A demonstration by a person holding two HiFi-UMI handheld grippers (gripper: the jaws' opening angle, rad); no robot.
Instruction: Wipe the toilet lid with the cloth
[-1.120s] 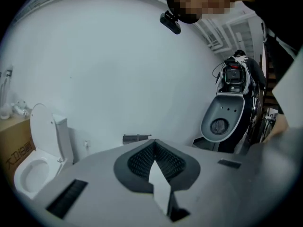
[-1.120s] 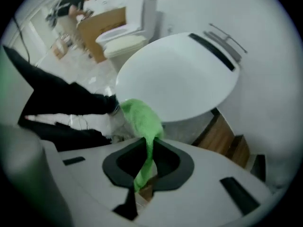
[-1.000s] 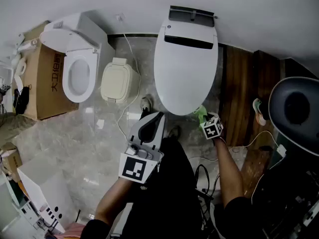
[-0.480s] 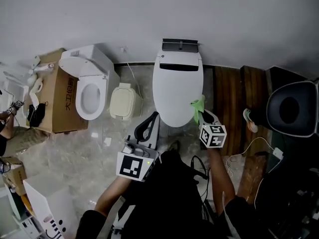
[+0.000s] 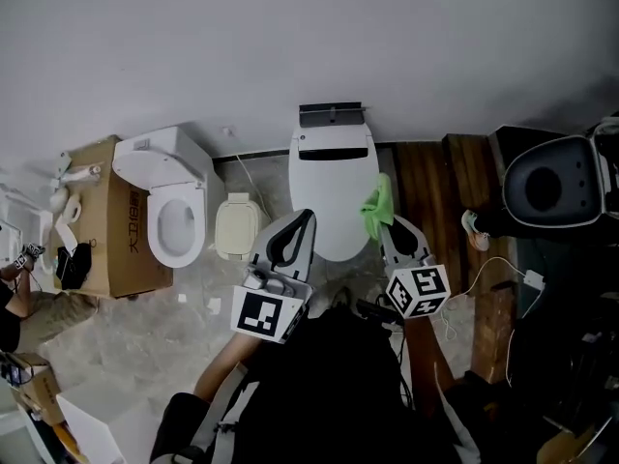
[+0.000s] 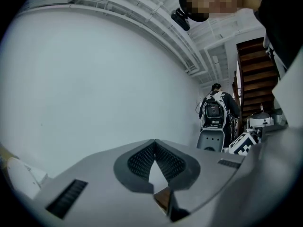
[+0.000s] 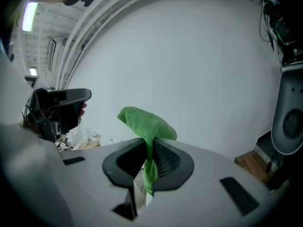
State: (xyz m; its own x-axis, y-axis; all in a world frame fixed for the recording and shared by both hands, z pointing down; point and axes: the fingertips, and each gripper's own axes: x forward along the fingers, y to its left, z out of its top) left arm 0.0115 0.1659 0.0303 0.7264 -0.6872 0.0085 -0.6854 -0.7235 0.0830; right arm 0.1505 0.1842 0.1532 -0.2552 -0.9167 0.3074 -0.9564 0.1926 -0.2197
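Your right tongs pinch the cloth tight, its fold poking past the tips for wiping, beside the lid's right edge at centre. Your left tongs sit closed, empty, aside.

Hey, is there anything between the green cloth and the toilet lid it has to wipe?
Nothing visible. The closed toilet lid is bare, and the right gripper holds the green cloth near the lid's right side.
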